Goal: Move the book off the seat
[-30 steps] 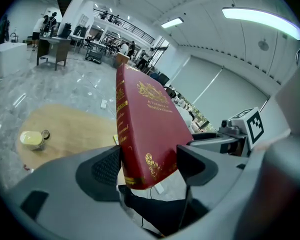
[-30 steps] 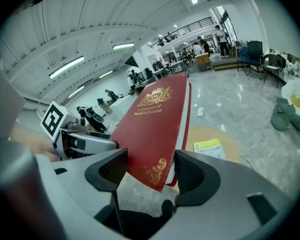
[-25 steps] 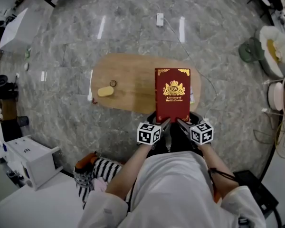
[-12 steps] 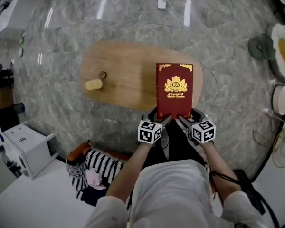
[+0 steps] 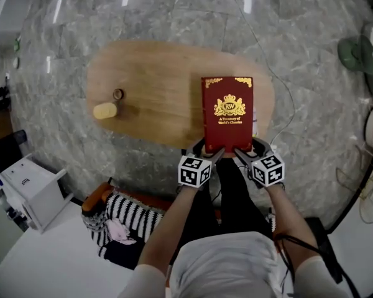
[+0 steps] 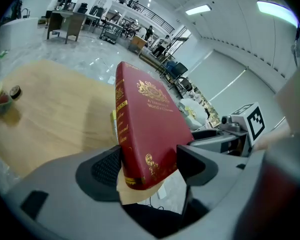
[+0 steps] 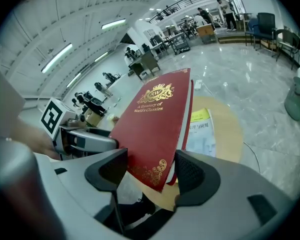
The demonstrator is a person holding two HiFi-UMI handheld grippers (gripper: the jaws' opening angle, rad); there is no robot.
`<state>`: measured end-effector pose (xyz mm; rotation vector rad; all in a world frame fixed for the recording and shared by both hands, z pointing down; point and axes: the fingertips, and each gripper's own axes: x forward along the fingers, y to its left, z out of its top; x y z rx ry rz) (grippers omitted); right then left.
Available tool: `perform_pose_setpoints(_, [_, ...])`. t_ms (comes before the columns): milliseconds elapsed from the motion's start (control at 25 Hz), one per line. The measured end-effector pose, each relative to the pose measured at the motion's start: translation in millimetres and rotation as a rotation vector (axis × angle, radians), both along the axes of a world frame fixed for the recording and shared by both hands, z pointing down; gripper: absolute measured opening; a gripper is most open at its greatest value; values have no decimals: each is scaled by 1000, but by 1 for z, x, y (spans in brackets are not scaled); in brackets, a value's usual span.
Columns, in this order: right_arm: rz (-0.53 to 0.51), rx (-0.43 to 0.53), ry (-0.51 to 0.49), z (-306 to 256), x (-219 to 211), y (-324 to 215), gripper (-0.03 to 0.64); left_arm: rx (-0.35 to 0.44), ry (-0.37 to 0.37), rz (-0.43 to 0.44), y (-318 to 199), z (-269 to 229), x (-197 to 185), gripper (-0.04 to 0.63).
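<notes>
The big red hard-cover book with gold print [image 5: 227,113] is held just over the 3 o'clock side of the oval wooden table [image 5: 143,85]. The left gripper [image 5: 215,156] pinches its 7 o'clock corner. The right gripper [image 5: 239,156] pinches its 5 o'clock corner. I think two grips stop the heavy book from tipping.

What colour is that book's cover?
The book is deep red with a gold crest and lettering, clearest in the head view.
</notes>
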<state>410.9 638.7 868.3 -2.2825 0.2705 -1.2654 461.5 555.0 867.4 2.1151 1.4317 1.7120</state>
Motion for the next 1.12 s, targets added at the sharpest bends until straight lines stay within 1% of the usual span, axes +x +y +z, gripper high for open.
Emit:
perform_pose_setpoints(120, [0, 21, -28, 30, -1, 6, 310, 21, -40, -1, 6, 30, -1, 339])
perform_pose_setpoints(240, [10, 41, -48, 60, 1, 15, 310, 39, -62, 6, 16, 59, 2, 339])
perform_pose_setpoints(480, [8, 28, -69, 93, 2, 21, 310, 39, -89, 1, 22, 95, 2, 341])
perform_pose_setpoints(680, [14, 25, -75, 109, 1, 19, 310, 43, -87, 18, 22, 112, 2, 341])
perform_pose_setpoints(800, [-14, 7, -88, 119, 1, 20, 311, 70, -91, 35, 24, 123, 0, 344])
perform_pose_setpoints(920, [-14, 19, -101, 125, -1, 22, 311, 98, -107, 46, 25, 132, -3, 345])
perform_pose_setpoints(1040, [1, 28, -113, 125, -3, 25, 311, 117, -114, 46, 24, 131, -3, 362])
perform_pose_setpoints(1120, [-16, 12, -119, 124, -6, 28, 310, 129, -110, 40, 20, 126, -2, 370])
